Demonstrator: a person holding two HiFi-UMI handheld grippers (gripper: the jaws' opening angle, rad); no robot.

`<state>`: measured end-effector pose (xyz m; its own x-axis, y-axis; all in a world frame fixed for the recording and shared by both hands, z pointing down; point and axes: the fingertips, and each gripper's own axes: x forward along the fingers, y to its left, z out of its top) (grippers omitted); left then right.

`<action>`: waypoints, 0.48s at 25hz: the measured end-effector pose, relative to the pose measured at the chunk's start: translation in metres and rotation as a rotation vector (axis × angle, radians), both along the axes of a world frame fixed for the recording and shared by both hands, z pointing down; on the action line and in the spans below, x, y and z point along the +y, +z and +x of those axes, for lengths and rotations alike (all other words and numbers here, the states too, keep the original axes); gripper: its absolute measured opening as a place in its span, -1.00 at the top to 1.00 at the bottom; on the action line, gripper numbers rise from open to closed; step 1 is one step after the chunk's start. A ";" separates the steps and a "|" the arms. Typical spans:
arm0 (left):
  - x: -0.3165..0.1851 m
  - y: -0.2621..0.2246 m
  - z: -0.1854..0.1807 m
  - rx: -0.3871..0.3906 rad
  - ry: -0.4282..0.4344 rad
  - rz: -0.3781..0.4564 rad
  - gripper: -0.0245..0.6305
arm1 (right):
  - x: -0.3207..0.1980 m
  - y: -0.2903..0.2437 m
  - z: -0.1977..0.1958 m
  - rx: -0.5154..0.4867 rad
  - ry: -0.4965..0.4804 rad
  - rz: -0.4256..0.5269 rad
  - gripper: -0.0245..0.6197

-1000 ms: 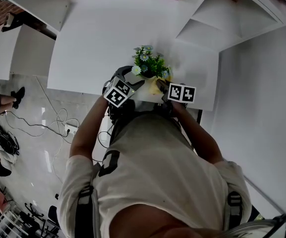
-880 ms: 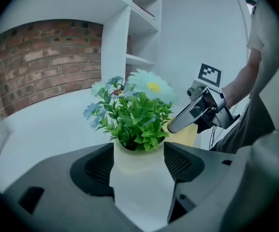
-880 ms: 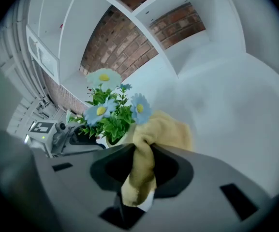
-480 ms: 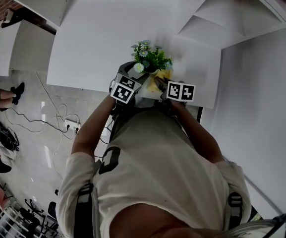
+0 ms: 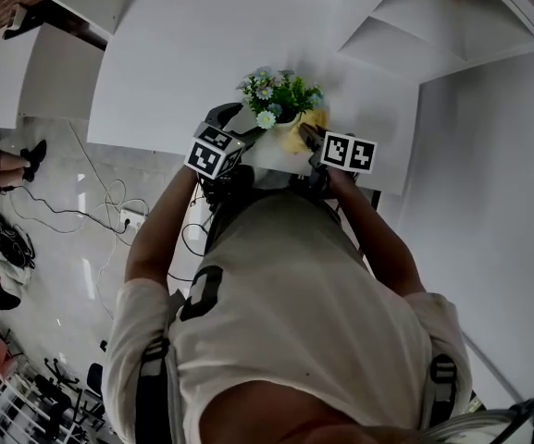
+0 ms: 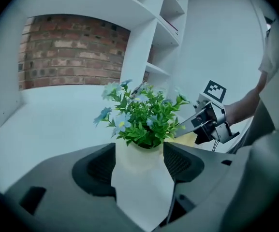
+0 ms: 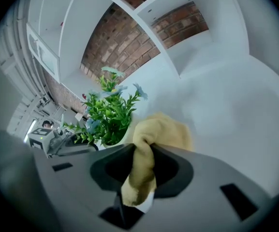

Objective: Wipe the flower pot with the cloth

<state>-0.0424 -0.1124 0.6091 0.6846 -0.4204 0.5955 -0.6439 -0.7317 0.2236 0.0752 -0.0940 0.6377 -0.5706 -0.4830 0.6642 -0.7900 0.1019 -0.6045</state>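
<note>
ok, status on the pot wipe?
Left gripper shut on flower pot. Right gripper shut on yellow cloth, up beside the pot. Only plant leaves overhang nearby.

From my station I see the person in a pale, off-white T-shirt (image 5: 285,285) with short sleeves (image 5: 142,308). 2 dark straps (image 5: 158,377) run over the shoulders, 1 on each side, and a dark patch (image 5: 204,296) sits on the chest; what it is I cannot tell. The left gripper (image 5: 242,124) and the right gripper (image 5: 306,137) have dark grey bodies. Each carries 1 white cube (image 5: 213,152) printed with black square markers. In the left gripper view the inner pads (image 6: 99,166) are black with a fine grid texture. The right gripper view shows smooth grey shells with small rectangular slots (image 7: 238,195).
</note>
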 end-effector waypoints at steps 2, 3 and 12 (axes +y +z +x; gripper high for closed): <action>-0.004 0.006 0.001 -0.030 0.029 0.003 -0.06 | -0.002 -0.002 -0.001 0.003 0.001 0.006 0.59; -0.003 0.010 0.003 -0.049 0.047 0.002 -0.06 | -0.003 -0.002 -0.002 0.005 0.000 0.009 0.59; 0.006 0.017 0.014 -0.048 -0.155 -0.024 0.06 | 0.021 0.000 -0.026 -0.018 -0.054 -0.009 0.59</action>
